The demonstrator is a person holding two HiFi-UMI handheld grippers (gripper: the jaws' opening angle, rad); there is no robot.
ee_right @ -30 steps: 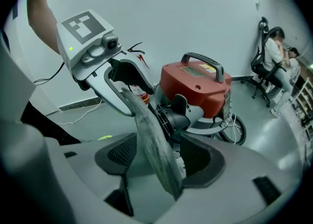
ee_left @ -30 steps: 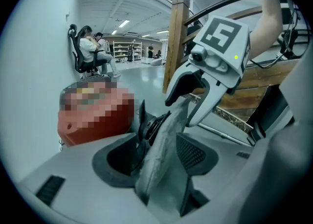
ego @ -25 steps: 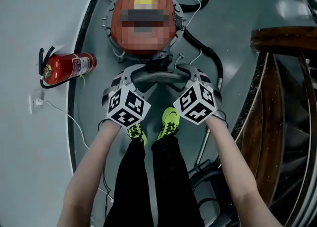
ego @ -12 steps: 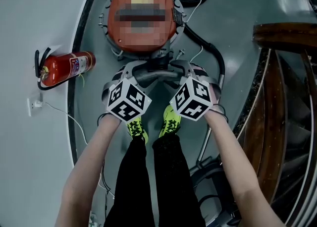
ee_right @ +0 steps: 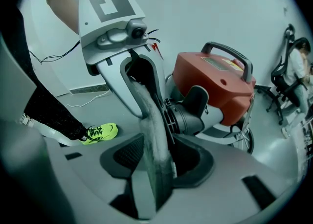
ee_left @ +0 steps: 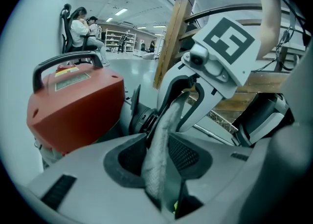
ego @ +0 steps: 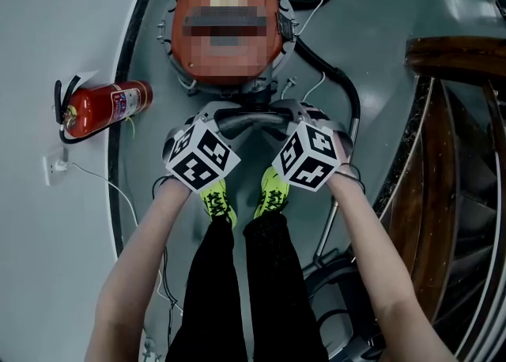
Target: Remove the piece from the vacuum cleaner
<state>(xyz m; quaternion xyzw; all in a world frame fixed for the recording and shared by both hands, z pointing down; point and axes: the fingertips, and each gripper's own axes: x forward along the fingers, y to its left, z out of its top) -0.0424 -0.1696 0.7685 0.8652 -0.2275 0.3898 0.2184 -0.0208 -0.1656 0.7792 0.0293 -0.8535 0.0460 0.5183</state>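
The red vacuum cleaner (ego: 228, 24) stands on the floor ahead of my feet. A grey curved piece (ego: 251, 122) sticks out of its near side, at the black hose socket (ee_right: 188, 115). My left gripper (ego: 212, 119) holds the piece's left end and my right gripper (ego: 296, 115) its right end. Both sets of jaws have just been closing. The grey piece (ee_left: 164, 130) fills the gap of the left gripper (ee_left: 159, 162). In the right gripper view, the same piece (ee_right: 149, 115) is pinched in the right gripper (ee_right: 156, 162). Each gripper shows in the other's view.
A red fire extinguisher (ego: 107, 106) lies on the floor at the left, by a white socket and cable (ego: 59, 165). A black hose (ego: 332, 88) loops from the vacuum to the right. A wooden stair frame (ego: 451, 60) fills the right side. My yellow shoes (ego: 273, 193) are below the grippers.
Both grippers have tilted a little and their jaws have closed onto the grey piece. The vacuum sits slightly higher in the head view than a second ago.
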